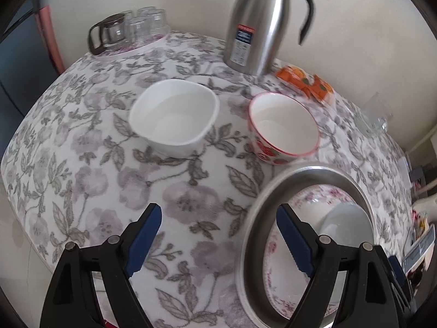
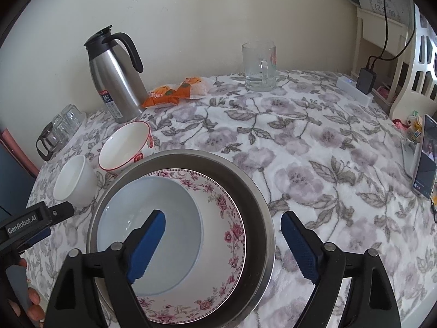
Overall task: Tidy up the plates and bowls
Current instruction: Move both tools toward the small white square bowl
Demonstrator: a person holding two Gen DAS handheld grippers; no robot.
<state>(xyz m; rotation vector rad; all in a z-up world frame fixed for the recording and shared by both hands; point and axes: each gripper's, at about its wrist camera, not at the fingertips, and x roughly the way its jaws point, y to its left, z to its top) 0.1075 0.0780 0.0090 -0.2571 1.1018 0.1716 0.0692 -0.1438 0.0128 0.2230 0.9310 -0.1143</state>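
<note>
Both tools stand released, blue pads spread wide with nothing clamped. The right tool point(image 2: 222, 242) hangs over the steel plate point(image 2: 262, 202), one pad above the pale blue bowl point(image 2: 174, 218) and the other out past the plate's rim. That bowl sits in the floral plate point(image 2: 232, 218), which rests inside the steel one, all on the flowered worktop point(image 2: 314, 150). The left tool point(image 1: 218, 235) hovers over bare cloth just beside the stack's rim. Farther back stand a white bowl point(image 1: 174, 114) and a red-rimmed bowl point(image 1: 284, 125), side by side but apart. Behind them rises a steel flask point(image 1: 256, 27).
</note>
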